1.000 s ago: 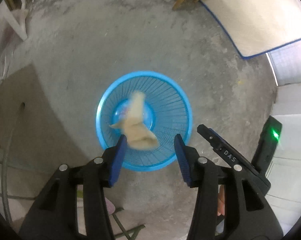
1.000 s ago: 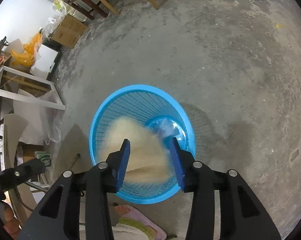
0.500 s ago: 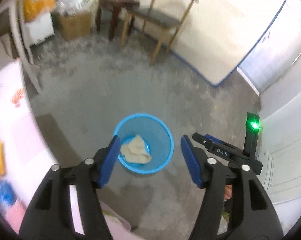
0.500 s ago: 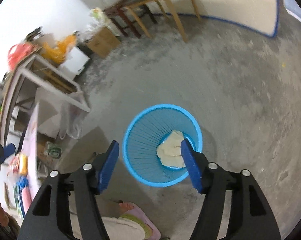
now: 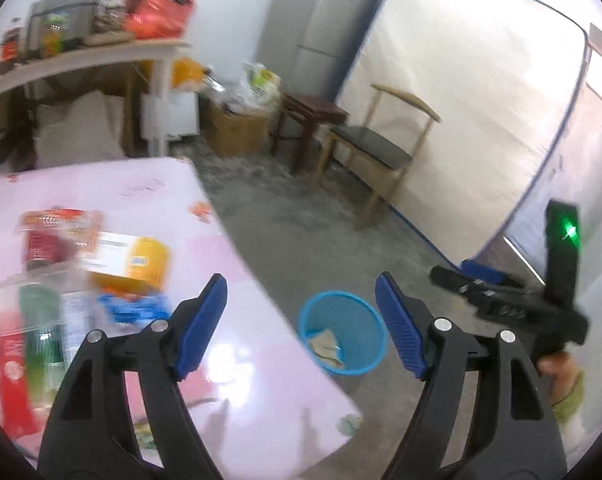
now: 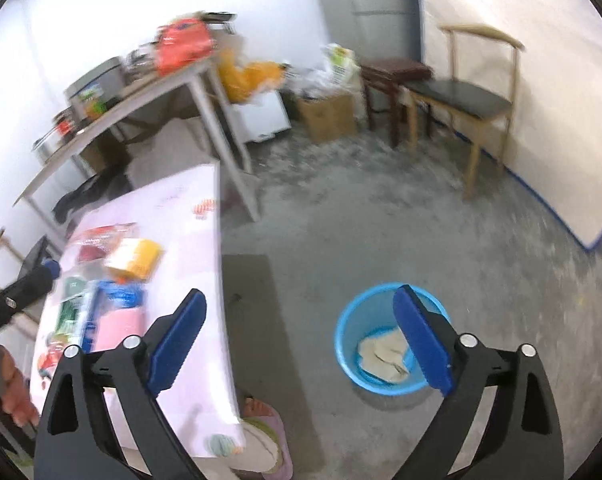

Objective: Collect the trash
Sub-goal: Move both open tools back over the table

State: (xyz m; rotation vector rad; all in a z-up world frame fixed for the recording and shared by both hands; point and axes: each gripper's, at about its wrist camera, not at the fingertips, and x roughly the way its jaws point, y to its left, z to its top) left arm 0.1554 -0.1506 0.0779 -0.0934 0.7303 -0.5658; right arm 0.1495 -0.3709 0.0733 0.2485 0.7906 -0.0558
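**Both tongs spread and empty, trash down in the blue basket**

My left gripper [image 5: 301, 312] has its jaws opening, and I see nothing between the blue pads [image 5: 199, 326]. Through the gap, below and ahead of the tips, stands the blue basket [image 5: 363, 320] on the grey floor [image 5: 321, 240], with crumpled beige trash [image 5: 327, 348] lying at its bottom. Under the left finger spreads the pink table [image 5: 237, 356], its corner reaching just beside the basket. Farther left of that finger, on the tabletop, sit blurred packages: an orange and white box [image 5: 135, 258], something red and something green that I cannot make out.

My right gripper [image 6: 299, 338] also has its jaws opening, already very wide, with nothing held. Its right pad [image 6: 419, 344] overlaps the near rim of the basket [image 6: 353, 328] in view, and the trash [image 6: 383, 354] shows just left of that pad, inside the basket. The table [image 6: 205, 304] lies under and beyond the left pad, the box [image 6: 135, 258] well ahead on it. Below the tips, at the table's near corner, I see a foot in a pink slipper [image 6: 265, 444].

In the left view the other tool [image 5: 513, 304] appears at the far right edge, with a hand [image 5: 559, 366] on it.
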